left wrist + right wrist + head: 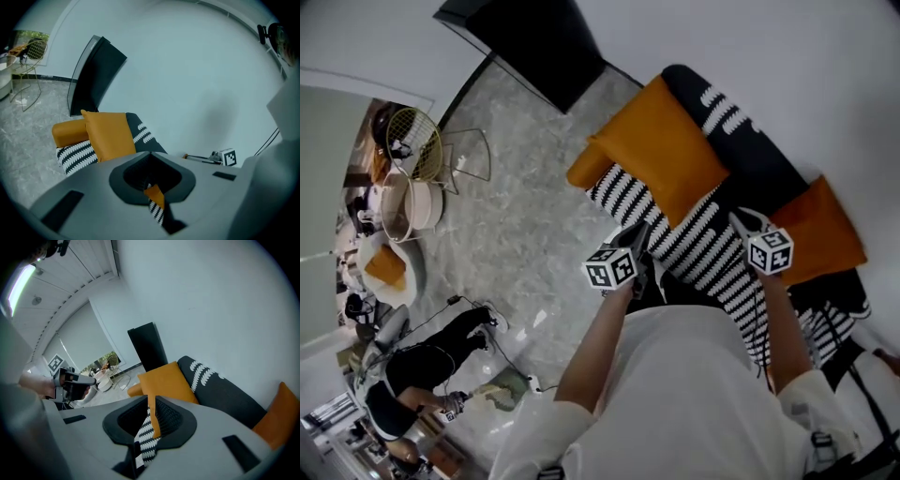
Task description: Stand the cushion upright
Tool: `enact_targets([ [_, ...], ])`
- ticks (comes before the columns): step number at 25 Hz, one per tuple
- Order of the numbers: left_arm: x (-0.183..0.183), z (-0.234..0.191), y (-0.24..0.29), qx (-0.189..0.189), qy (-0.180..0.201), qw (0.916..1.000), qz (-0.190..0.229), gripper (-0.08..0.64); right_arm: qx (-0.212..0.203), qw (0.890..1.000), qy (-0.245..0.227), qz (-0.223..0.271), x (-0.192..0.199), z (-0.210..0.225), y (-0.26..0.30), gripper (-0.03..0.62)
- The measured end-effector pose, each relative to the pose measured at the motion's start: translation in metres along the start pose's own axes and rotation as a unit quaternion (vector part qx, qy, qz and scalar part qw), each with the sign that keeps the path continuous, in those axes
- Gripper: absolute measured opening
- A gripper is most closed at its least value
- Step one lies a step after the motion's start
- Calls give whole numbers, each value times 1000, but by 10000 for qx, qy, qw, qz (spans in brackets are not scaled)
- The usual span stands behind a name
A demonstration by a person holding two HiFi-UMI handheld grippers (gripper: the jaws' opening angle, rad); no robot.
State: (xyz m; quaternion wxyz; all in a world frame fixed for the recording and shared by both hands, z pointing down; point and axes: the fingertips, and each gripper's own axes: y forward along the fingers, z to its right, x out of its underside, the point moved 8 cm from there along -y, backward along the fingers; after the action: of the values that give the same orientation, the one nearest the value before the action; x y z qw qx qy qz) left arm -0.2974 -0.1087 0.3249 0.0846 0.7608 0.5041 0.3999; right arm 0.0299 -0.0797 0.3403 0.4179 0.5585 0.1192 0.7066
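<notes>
A black-and-white striped cushion (698,239) with an orange edge lies across the sofa seat (750,155), in front of me. My left gripper (639,236) is shut on its left corner, and the orange-edged fabric (155,200) shows pinched between the jaws. My right gripper (741,221) is shut on the opposite corner, where striped cloth (146,434) hangs from its jaws. A plain orange cushion (661,150) leans upright against the sofa back just behind. The right gripper's marker cube (228,157) shows in the left gripper view, and the left gripper (70,380) shows in the right gripper view.
A second orange cushion (825,230) rests at the sofa's right end, and an orange bolster (584,171) at its left. A tall black panel (525,37) stands by the wall. On the marble floor are a wire chair (417,145) and a crouching person (422,366).
</notes>
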Motion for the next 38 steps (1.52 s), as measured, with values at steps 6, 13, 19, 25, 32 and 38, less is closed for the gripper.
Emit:
enact_targets([
  [6, 4, -60, 43, -224, -222, 9995, -28, 6, 12, 9999, 117, -33, 2, 13, 64, 82],
  [13, -5, -96, 70, -429, -697, 9965, -147, 74, 29, 9992, 233, -325, -6, 14, 105, 123],
  [19, -6, -108, 91, -604, -1017, 9928, -210, 91, 74, 9976, 62, -688, -22, 32, 127, 137],
  [25, 0, -133, 114, -785, -1384, 9868, -293, 112, 182, 9961, 62, -856, -32, 48, 159, 149],
  [32, -1, -166, 151, -941, -1616, 9813, -454, 148, 152, 9931, 20, -1167, -27, 75, 209, 170],
  [38, 0, -199, 185, -1025, -1778, 9772, -536, 203, 68, 9888, -56, -1488, -15, 109, 262, 187],
])
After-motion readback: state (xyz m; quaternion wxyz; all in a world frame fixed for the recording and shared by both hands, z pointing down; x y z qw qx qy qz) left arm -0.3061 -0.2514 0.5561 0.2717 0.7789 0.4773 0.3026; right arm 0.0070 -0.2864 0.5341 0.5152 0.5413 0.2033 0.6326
